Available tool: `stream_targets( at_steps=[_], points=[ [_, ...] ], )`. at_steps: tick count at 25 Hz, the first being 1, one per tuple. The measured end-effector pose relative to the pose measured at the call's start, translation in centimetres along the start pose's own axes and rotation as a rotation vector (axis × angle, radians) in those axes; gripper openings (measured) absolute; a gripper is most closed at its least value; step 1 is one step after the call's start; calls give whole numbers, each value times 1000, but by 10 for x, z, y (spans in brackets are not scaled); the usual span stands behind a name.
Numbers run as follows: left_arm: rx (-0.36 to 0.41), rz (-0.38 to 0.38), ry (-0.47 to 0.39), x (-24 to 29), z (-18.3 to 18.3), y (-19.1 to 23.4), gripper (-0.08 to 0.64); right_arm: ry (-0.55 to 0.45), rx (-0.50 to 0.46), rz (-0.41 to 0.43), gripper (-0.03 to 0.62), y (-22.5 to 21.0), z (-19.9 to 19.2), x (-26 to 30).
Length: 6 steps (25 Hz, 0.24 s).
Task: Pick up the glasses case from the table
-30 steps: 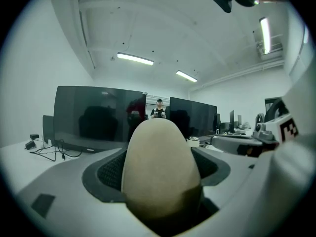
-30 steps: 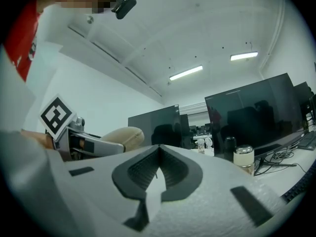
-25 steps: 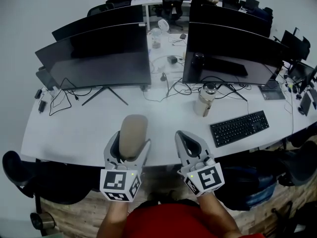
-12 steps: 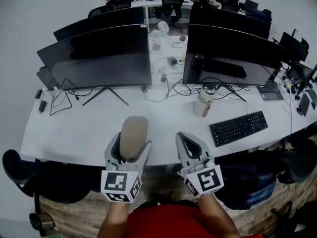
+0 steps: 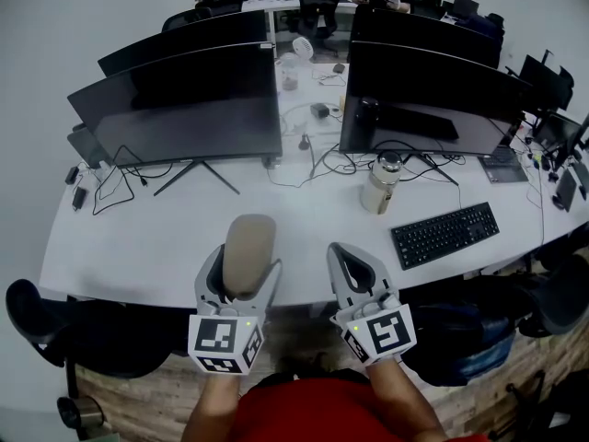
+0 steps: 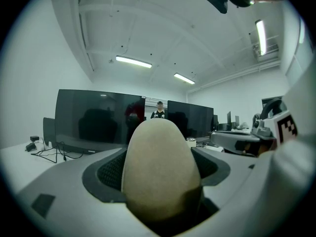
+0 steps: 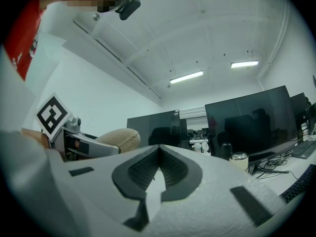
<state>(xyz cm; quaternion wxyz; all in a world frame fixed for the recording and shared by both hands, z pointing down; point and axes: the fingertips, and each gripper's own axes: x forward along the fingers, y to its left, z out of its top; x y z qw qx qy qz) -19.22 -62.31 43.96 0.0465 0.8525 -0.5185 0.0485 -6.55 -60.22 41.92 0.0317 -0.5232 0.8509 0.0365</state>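
Here, the left gripper [image 5: 241, 270] holds the beige glasses case [image 5: 248, 247] pinched between its fingers, over the near edge of the white counter [image 5: 166, 238]. The right gripper [image 5: 345, 256] is just beside it, fingers pressed together on nothing. A keyboard [image 5: 444, 236] lies to the right.

The head view looks steeply down from above the near edge of the table [image 5: 138, 247]. The left gripper [image 5: 248, 256] and right gripper [image 5: 337, 250] sit close at the bottom, and two monitors [image 5: 184, 109] stand toward the far edge. The left gripper view sits low and faces the far edge almost level, with the glasses case [image 6: 160, 172] filling its centre at very close range. The right gripper view faces the same way, tilted up toward the ceiling [image 7: 207, 33]. All three views share the monitors, and each gripper view catches the other gripper at its side.
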Motion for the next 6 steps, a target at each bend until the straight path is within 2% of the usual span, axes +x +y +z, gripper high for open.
stream_targets(
  at_steps=[6],
  points=[
    [1,-2,0,1,-1,-1,390,-2,-7,-1,0,0,0,1]
  ],
)
